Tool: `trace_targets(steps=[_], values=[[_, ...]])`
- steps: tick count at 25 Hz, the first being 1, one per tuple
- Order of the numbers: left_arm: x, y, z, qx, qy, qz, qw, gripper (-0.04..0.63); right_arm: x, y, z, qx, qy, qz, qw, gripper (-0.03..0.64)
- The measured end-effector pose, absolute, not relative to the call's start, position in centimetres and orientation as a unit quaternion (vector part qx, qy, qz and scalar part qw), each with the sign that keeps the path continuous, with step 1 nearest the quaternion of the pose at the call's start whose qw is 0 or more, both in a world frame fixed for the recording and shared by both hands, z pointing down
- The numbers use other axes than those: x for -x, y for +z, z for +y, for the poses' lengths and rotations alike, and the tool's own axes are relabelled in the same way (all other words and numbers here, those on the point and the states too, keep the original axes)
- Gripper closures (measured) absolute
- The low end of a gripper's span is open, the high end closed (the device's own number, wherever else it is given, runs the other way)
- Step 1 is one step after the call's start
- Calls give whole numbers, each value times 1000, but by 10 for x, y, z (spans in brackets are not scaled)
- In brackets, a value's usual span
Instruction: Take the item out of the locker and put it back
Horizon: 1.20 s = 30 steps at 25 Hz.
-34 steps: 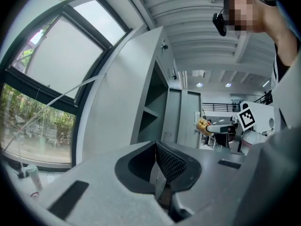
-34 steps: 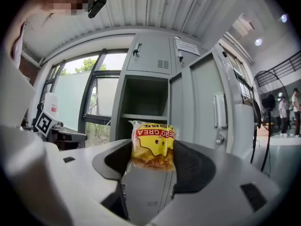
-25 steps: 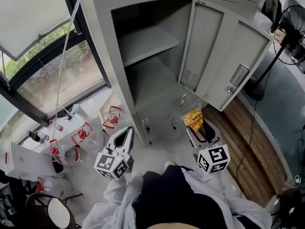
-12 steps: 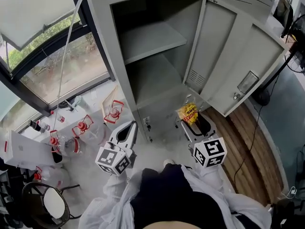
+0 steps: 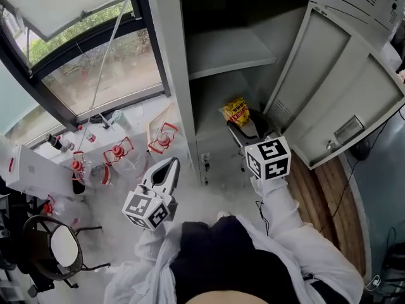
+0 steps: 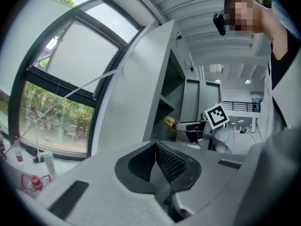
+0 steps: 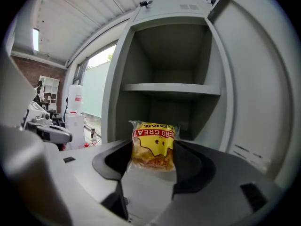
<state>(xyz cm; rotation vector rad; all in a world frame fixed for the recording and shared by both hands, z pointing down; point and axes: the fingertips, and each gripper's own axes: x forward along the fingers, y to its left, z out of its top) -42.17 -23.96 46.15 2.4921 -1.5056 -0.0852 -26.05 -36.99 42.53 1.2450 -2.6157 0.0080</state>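
Observation:
A yellow snack packet (image 7: 153, 146) with a red band stands upright between the jaws of my right gripper (image 7: 151, 155), which is shut on it. In the head view the packet (image 5: 238, 112) is at the mouth of the grey locker's (image 5: 174, 62) lower compartment, below the shelf (image 5: 231, 54). The right gripper (image 5: 243, 126) reaches toward that opening. My left gripper (image 5: 166, 171) hangs low at the left of the locker, jaws together with nothing held. In the left gripper view its jaws (image 6: 157, 157) meet, and the packet (image 6: 170, 122) shows far off.
The locker door (image 5: 342, 100) stands open to the right. Red-capped bottles and clear items (image 5: 114, 160) lie on the floor by the window (image 5: 95, 62). A round stool (image 5: 60, 249) is at the lower left. Wooden flooring (image 5: 329, 195) runs on the right.
My right gripper has carried the packet up and forward, from above the floor in front of the locker to the lower compartment's opening. The left gripper has stayed about where it was.

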Motion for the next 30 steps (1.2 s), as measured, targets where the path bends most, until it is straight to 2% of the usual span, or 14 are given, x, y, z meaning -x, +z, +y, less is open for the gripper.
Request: trace_targets(steps=[4, 9, 17, 30], values=[[441, 461, -236, -828, -34, -548, 113, 588, 288, 420, -413, -408, -12, -902, 143, 353], [458, 459, -232, -808, -38, -579, 107, 588, 323, 443, -457, -362, -16, -910, 200, 352], [485, 458, -226, -777, -44, -619, 104, 588, 371, 486, -471, -273, -13, -919, 284, 350], [493, 456, -233, -777, -60, -619, 103, 588, 403, 492, -449, -230, -45, -923, 306, 325]])
